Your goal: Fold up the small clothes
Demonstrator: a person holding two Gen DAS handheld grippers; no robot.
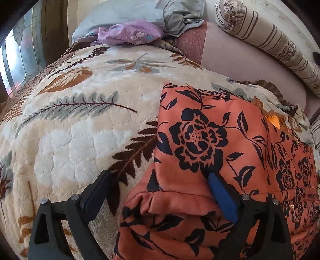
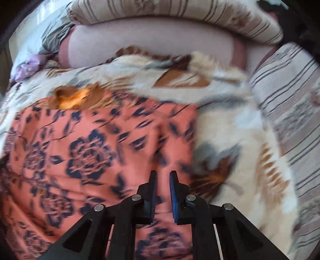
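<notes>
A bed fills both views, spread with a thick cream plush blanket (image 1: 76,128) quilted in rounded puffs and printed with brown, rust and grey-blue leaves and ferns. On it, toward the side where the blanket edge turns back, lies the orange garment (image 1: 220,144), a soft cloth with black roses and leaves, laid in folded layers with a rolled fold at its near end; a small bright orange scrap (image 1: 273,121) shows at its far edge. Beyond the blanket a pale pink sheet (image 1: 236,62) covers the mattress, and a long striped bolster (image 1: 266,38) with brown bands and small flower prints lies along the far side against a whitish wall. At the head end sit a grey-blue pillow (image 1: 120,14) with a crumpled grey cloth beside it and a lilac flowered cloth (image 1: 130,33) in front. A patterned glass pane (image 1: 22,56) set in a dark frame lets in daylight at the left. The left gripper (image 1: 160,176) hangs over the garment's near edge with its fingers spread wide, one blue pad on the orange cloth, the other over the blanket, gripping nothing. The right gripper (image 2: 163,176), seen in a blurred view, hovers over the garment's right part with its fingers nearly together, a narrow gap between the pads and no cloth visibly pinched.
</notes>
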